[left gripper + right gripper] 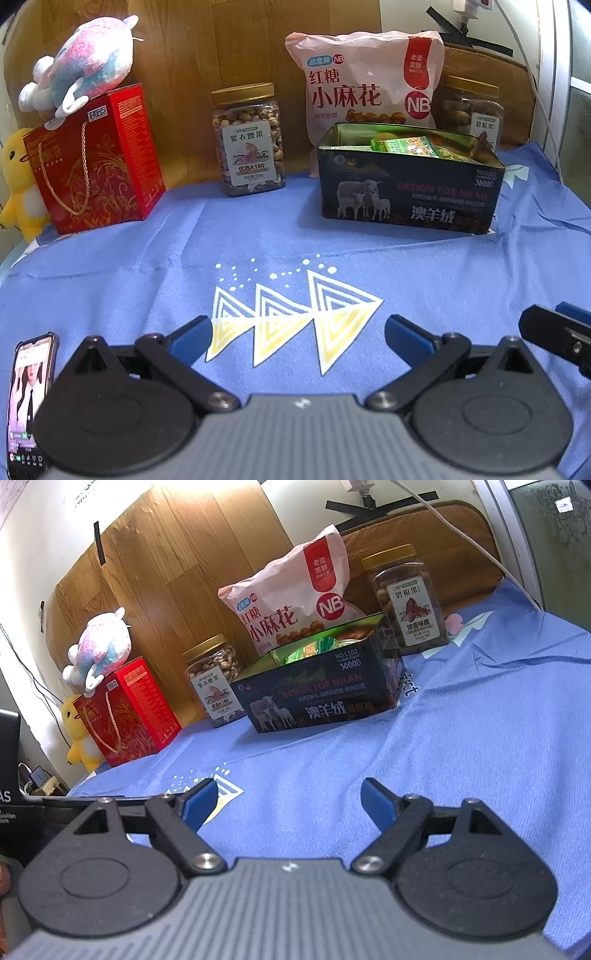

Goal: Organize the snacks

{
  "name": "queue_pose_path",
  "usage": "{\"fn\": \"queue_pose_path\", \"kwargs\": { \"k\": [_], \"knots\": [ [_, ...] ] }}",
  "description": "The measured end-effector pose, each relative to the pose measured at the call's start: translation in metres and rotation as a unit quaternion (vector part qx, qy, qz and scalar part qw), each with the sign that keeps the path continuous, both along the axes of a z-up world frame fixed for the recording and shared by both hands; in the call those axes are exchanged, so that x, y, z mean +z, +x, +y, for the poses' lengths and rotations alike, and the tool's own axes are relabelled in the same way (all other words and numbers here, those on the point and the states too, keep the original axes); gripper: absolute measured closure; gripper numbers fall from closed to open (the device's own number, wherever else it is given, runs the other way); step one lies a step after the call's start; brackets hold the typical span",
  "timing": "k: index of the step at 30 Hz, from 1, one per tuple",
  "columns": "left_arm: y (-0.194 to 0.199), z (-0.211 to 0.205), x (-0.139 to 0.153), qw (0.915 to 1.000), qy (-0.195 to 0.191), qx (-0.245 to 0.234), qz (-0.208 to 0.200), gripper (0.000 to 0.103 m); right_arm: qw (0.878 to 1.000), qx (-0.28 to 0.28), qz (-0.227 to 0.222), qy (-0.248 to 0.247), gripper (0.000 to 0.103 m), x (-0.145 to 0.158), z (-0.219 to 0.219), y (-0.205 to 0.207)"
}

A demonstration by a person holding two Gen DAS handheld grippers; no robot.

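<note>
A dark open box (406, 192) (317, 698) with a sheep picture stands on the blue cloth (184, 240) (461, 738) and holds several green snack packets (410, 146) (306, 650). Behind it leans a pink snack bag (365, 81) (291, 598). A nut jar (249, 140) (214, 681) stands left of the box, a second jar (469, 107) (406, 598) right of it. My left gripper (297, 328) is open over the cloth's triangle print, empty. My right gripper (288, 797) is open too, empty, well short of the box.
A red gift box (99, 162) (127, 712) carries a pastel plush (81, 70) (99, 646), with a yellow plush (18, 181) (79, 734) beside it. A phone (29, 402) lies at the cloth's near left. Part of the other gripper (557, 332) shows at the right edge.
</note>
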State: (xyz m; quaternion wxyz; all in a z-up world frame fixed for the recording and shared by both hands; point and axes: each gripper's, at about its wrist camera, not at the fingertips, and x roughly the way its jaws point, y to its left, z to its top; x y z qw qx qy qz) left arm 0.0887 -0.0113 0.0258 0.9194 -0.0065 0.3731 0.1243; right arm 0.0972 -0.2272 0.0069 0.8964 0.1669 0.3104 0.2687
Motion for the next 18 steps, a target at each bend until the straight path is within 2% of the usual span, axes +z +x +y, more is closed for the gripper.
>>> {"fn": "queue_pose_path", "kwargs": {
  "k": [18],
  "knots": [
    [0.0025,-0.0004,-0.0040,0.9999,0.007,-0.003,0.011,0.000,1.000,-0.002,0.003,-0.001,0.016,-0.0013,0.0002,-0.0012]
  ]
}}
